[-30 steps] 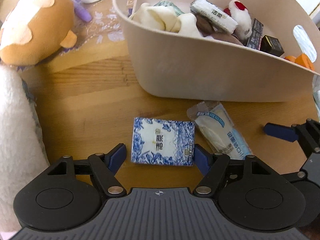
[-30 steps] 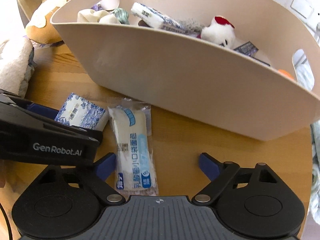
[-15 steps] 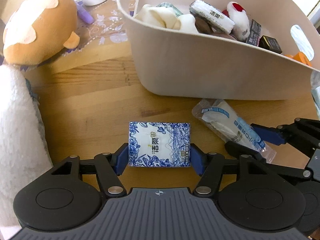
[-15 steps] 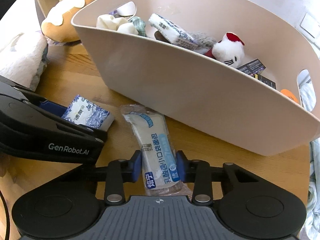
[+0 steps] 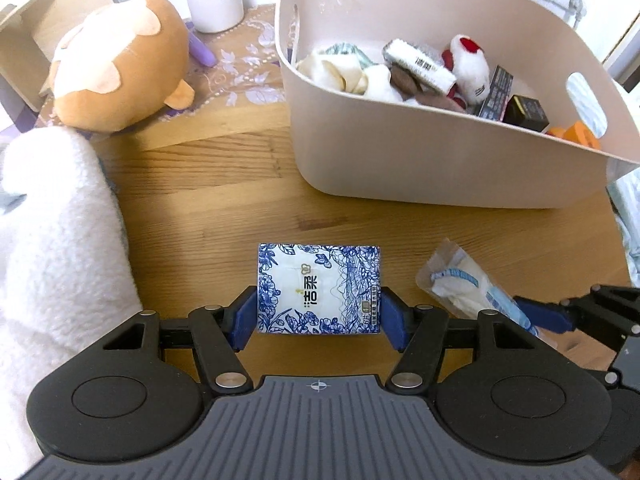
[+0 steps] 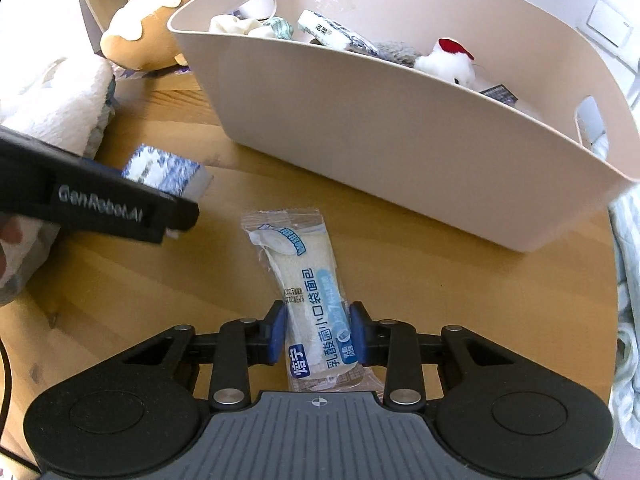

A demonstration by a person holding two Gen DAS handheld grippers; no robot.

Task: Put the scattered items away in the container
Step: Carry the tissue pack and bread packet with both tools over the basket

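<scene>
The left gripper (image 5: 318, 316) has its blue pads pressed against the two short sides of a flat rectangular tissue pack with a blue-and-white floral wrapper (image 5: 318, 288), so its jaws stand fairly wide but closed on the pack. The right gripper (image 6: 318, 334) is clamped narrowly on the lower part of a long clear-plastic bread packet with pale blue print (image 6: 306, 292); its jaws have just been closing, with the packet squeezed between them. In the left wrist view the packet (image 5: 468, 288) lies just beside the tissue pack on the right, apart from it. Whether either item is lifted clear of the wood cannot be told for sure.

Both items are over the round light wooden table (image 5: 208, 208), near its front edge. Beyond them, toward the far right edge, stands the large beige plastic tub with cut-out handles (image 5: 440, 152), apart from both. It holds a white plush toy with a red cap (image 5: 466, 62), a second wrapped tissue pack (image 5: 420, 66), cream cloth pieces (image 5: 340, 74), small dark boxes (image 5: 524, 110) and an orange object (image 5: 576, 136).

At the far left edge lies a brown and cream plush animal (image 5: 120, 68) on a lilac patterned cloth (image 5: 240, 72), and a fluffy white blanket (image 5: 52, 240) covers the left side.
</scene>
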